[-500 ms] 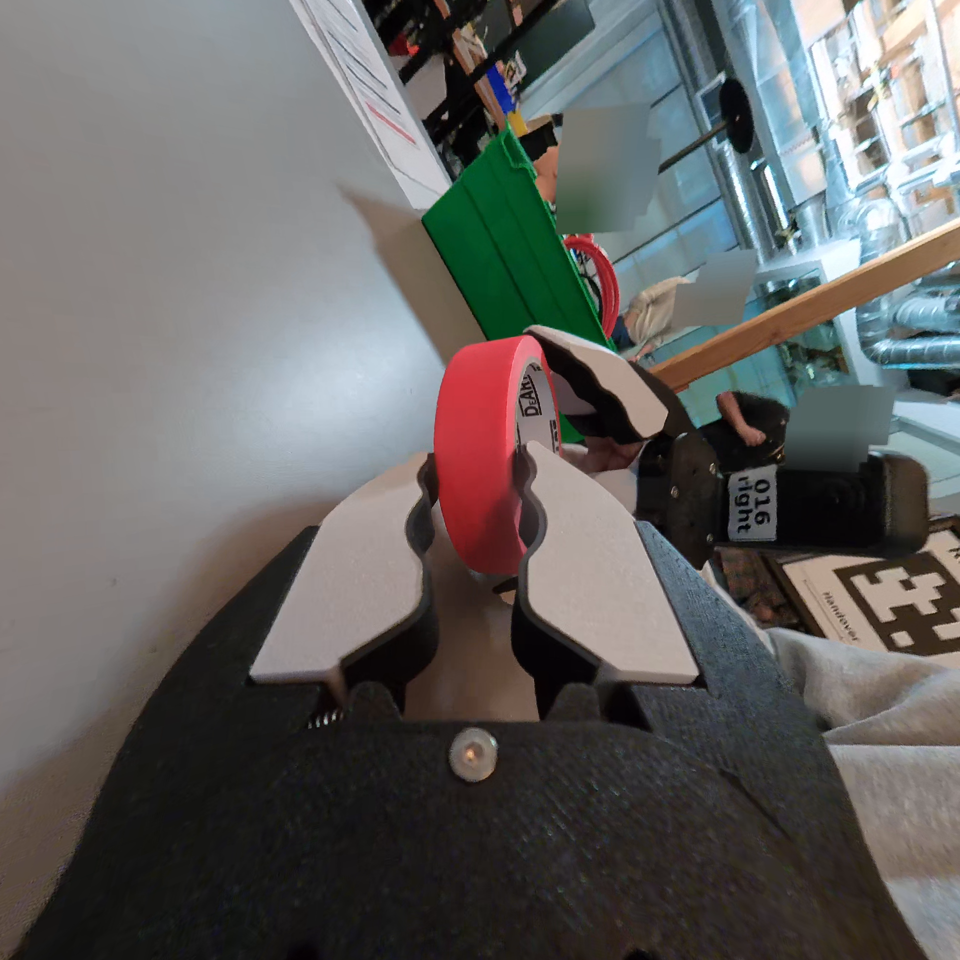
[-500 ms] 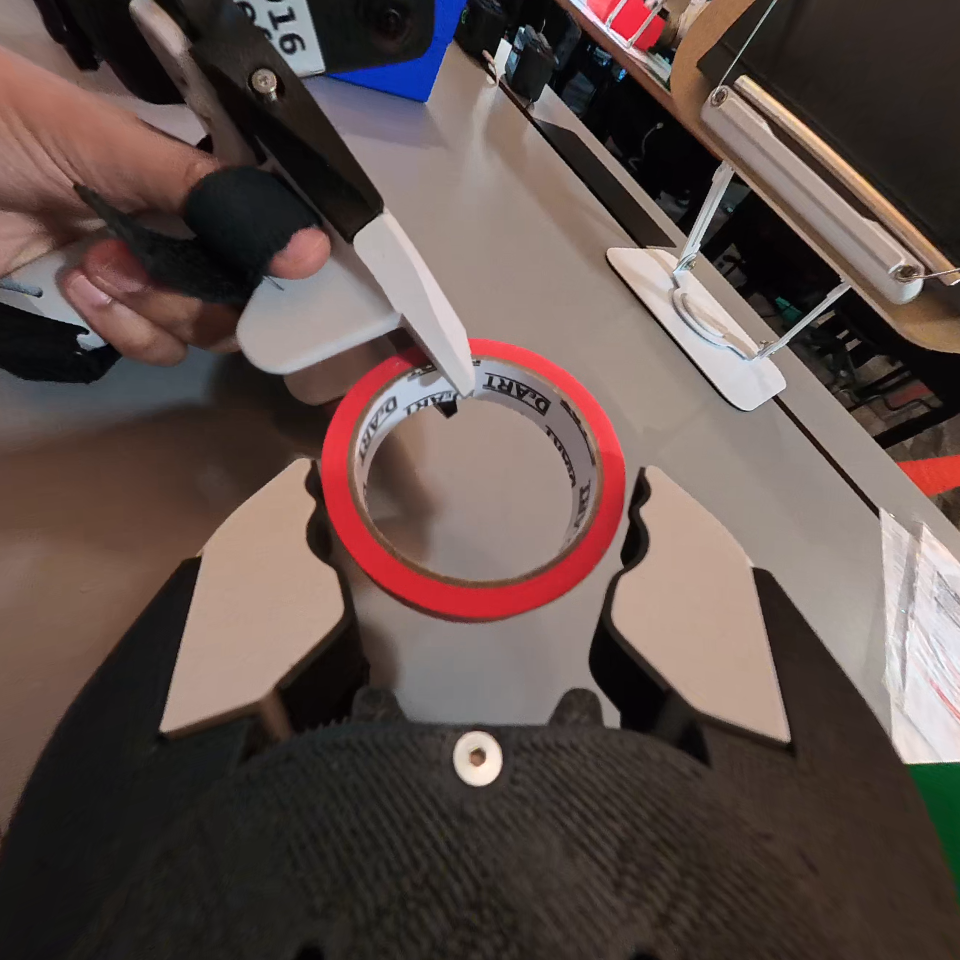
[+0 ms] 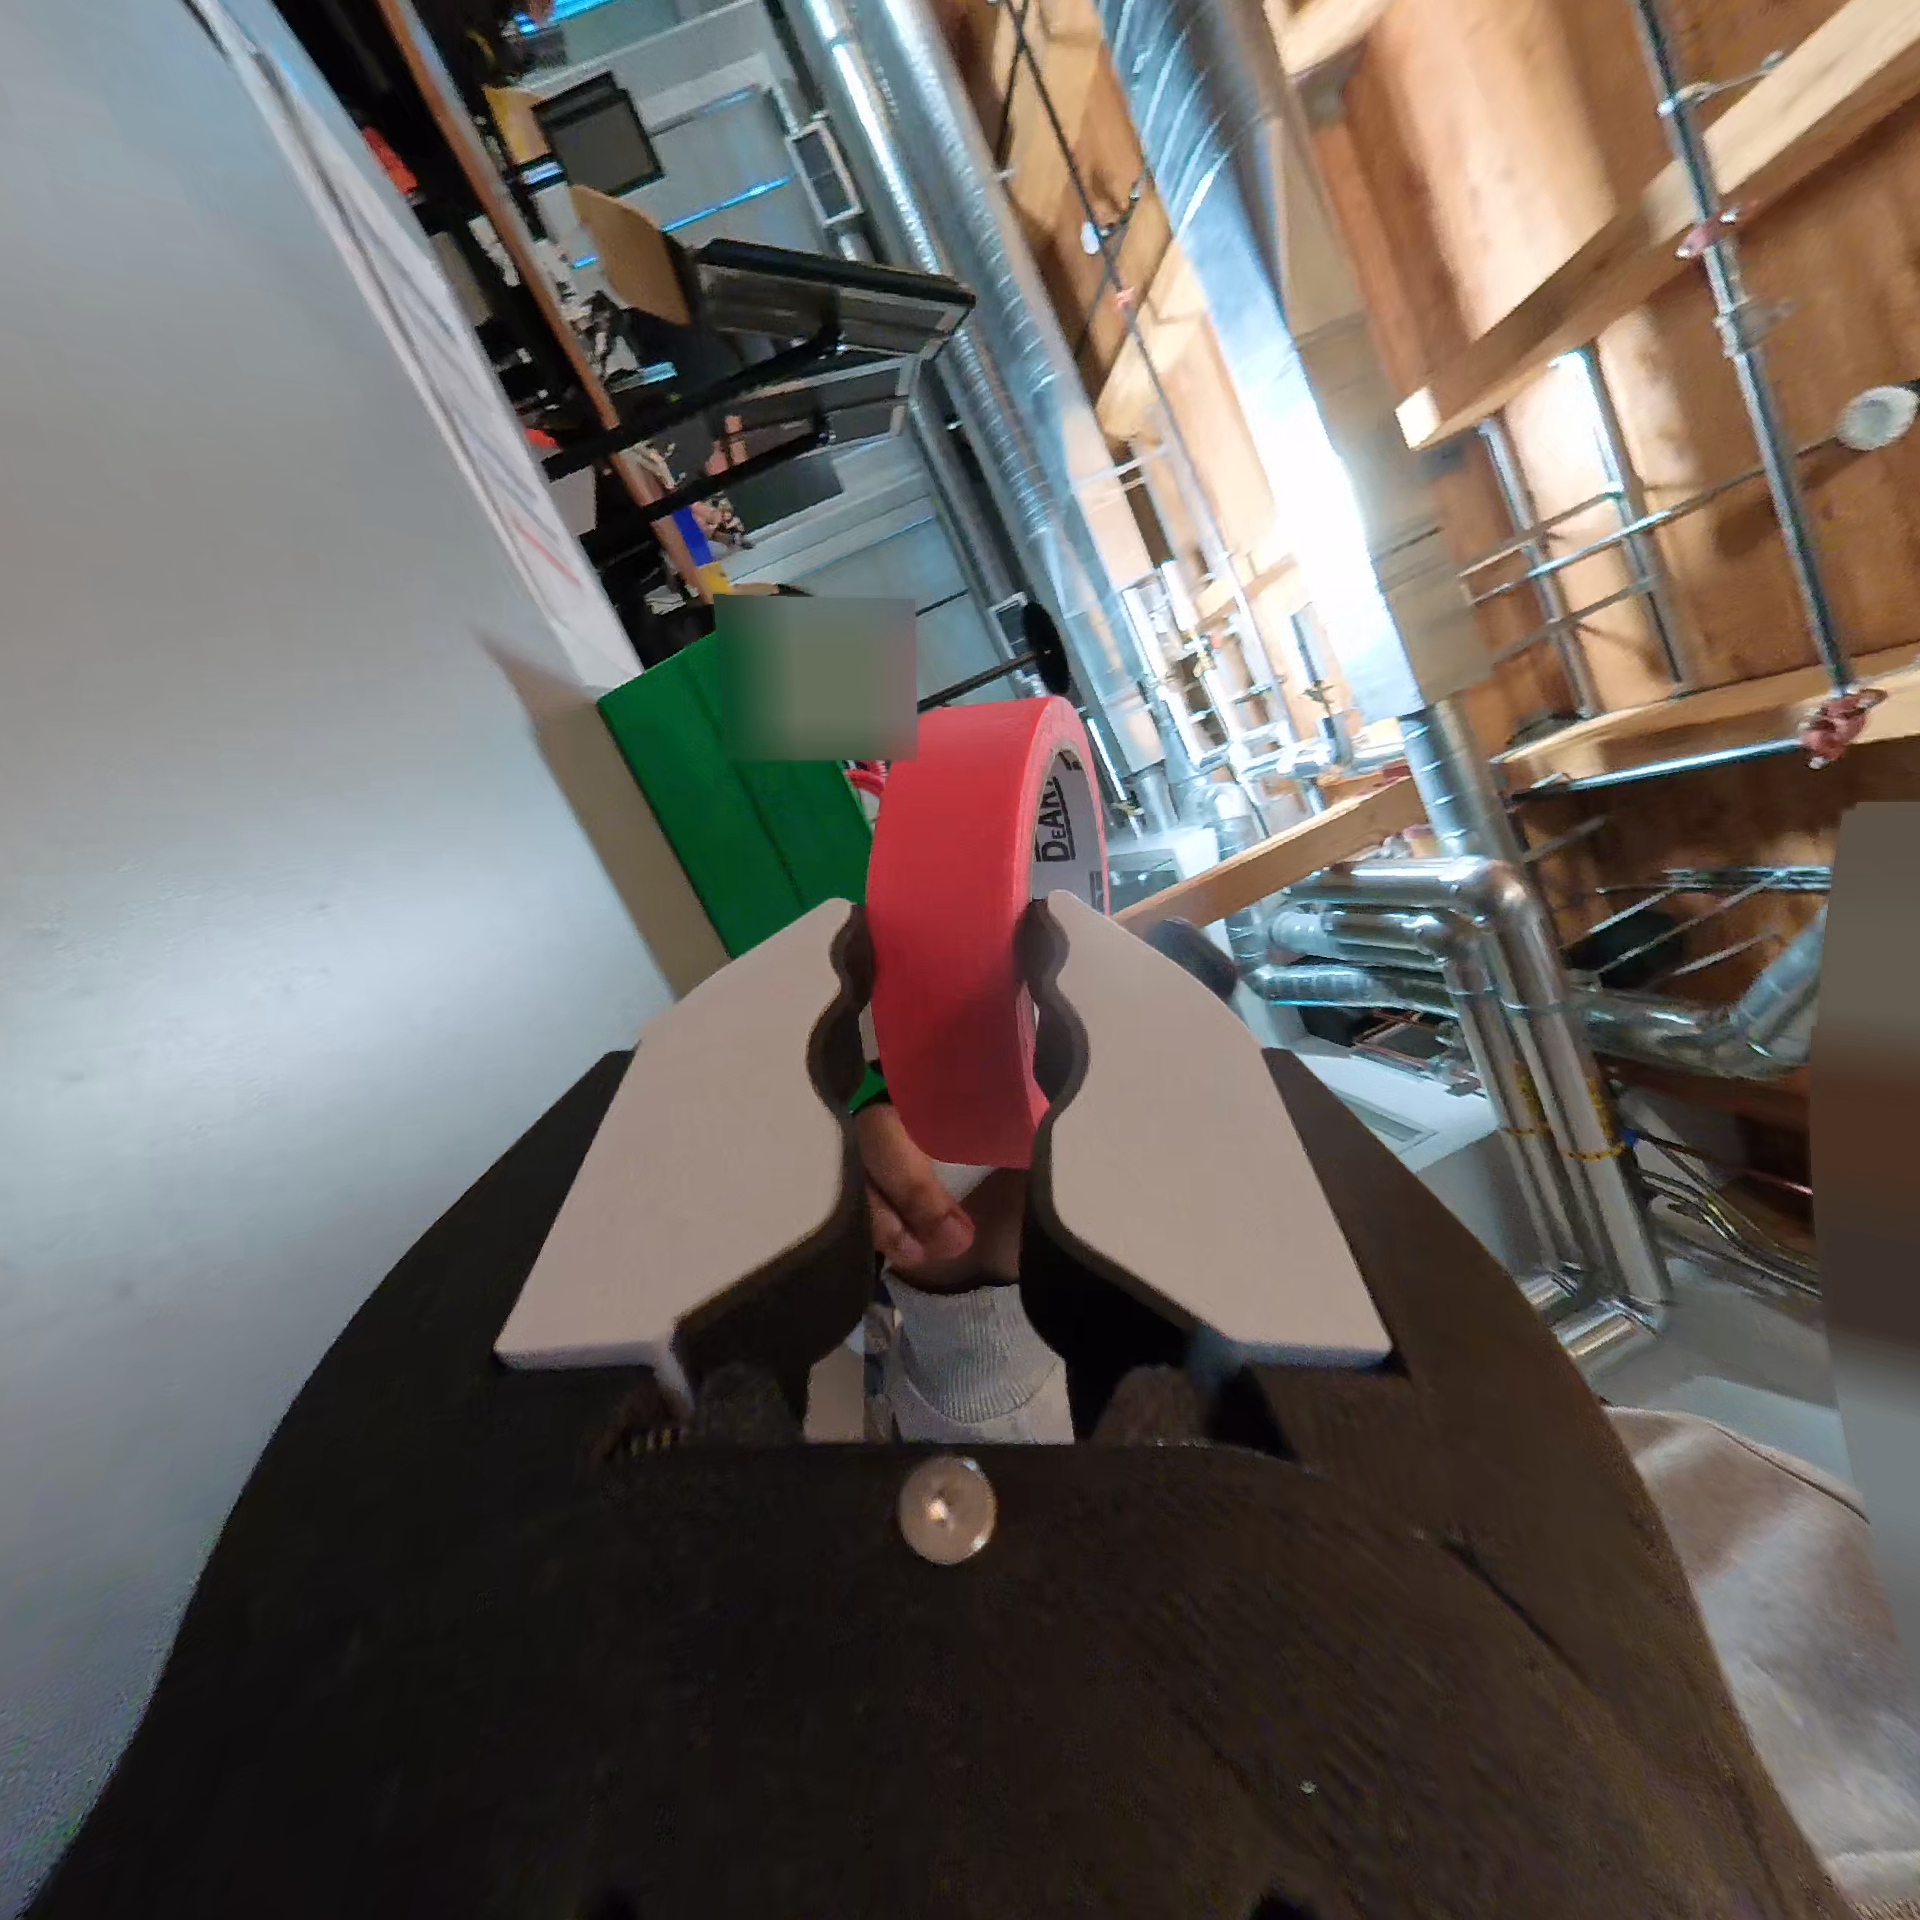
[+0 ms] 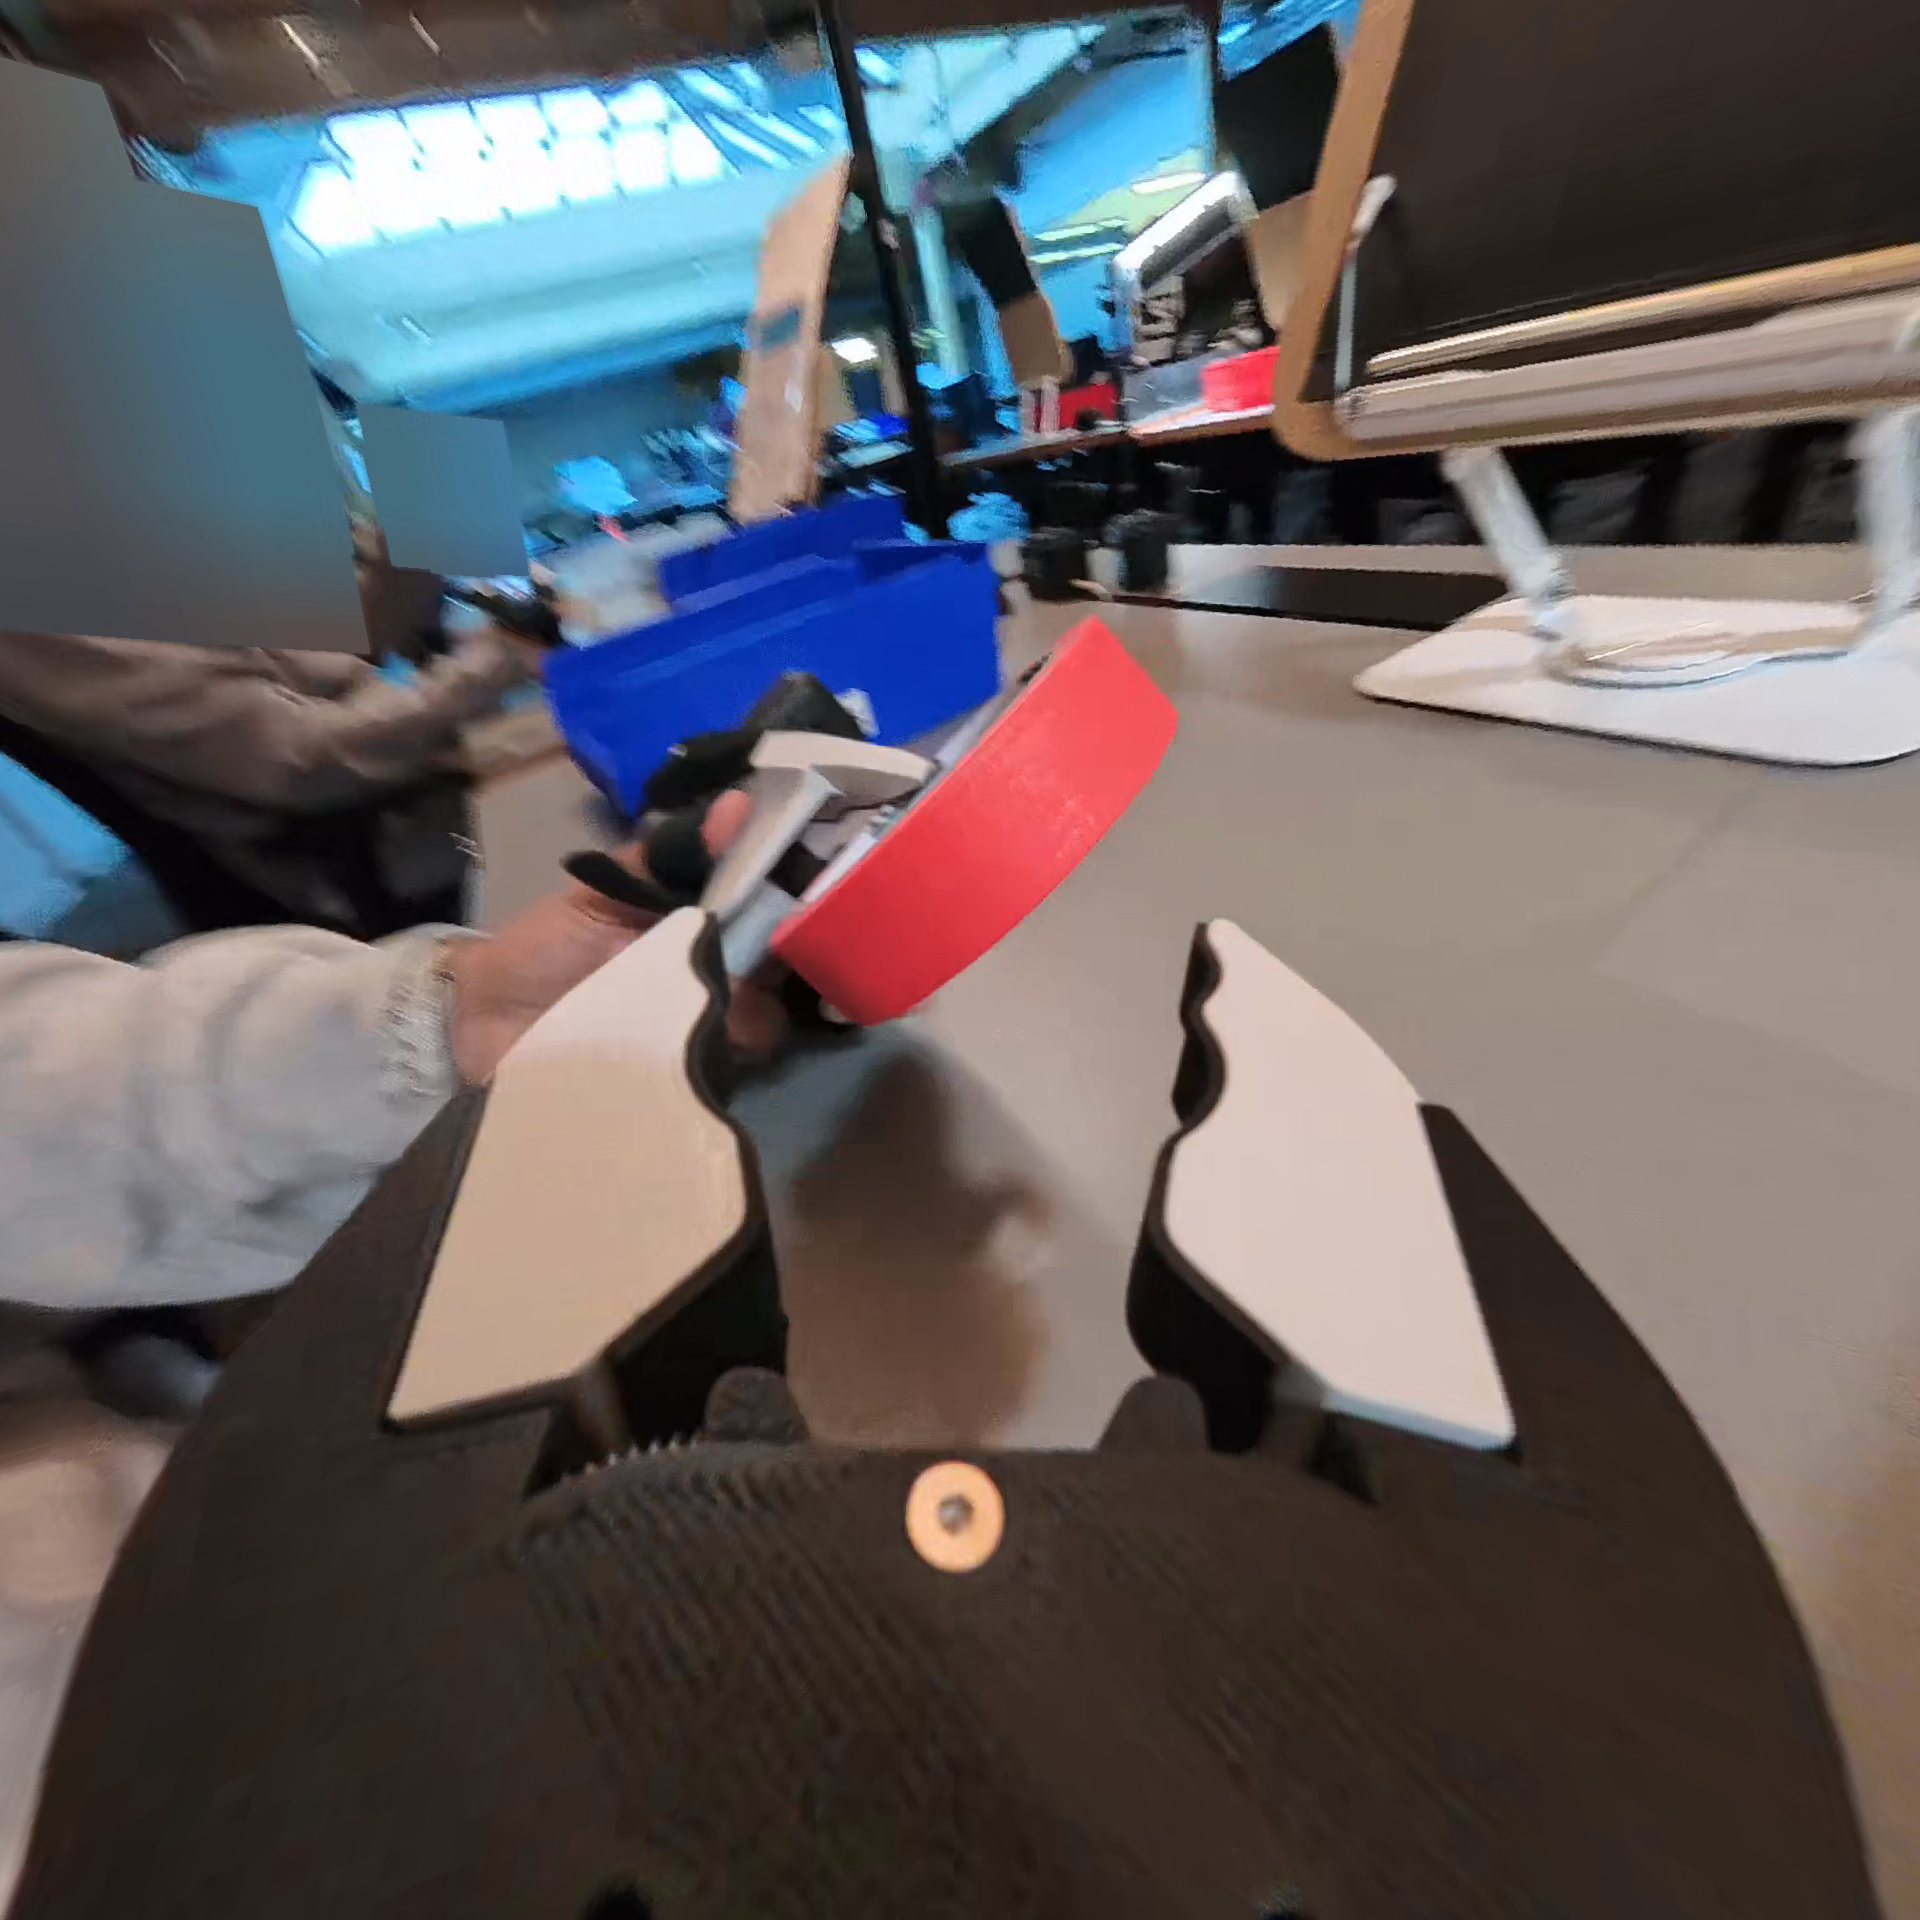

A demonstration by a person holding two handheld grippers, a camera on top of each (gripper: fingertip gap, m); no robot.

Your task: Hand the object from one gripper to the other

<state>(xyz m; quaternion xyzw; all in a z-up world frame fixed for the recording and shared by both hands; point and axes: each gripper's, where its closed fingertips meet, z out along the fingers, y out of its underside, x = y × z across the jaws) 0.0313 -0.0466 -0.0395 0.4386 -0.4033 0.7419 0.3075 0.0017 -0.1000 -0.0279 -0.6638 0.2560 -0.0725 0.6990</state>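
The roll of red tape (image 3: 961,935) is clamped across its width between the two fingers of the left claw (image 3: 951,914), near the fingertips, with most of the roll projecting beyond the tips. In the right wrist view the same roll (image 4: 977,842) is seen tilted above the grey table (image 4: 1558,935), held clear of the surface. The right claw (image 4: 951,966) is spread wide and grips nothing; the roll is located just beyond its fingertips, nearer the left finger (image 4: 592,1164) and not touching either finger. A blue bin (image 4: 769,644) is seen on the table behind the roll. A white monitor stand (image 4: 1662,686) is placed well to the right of the roll.
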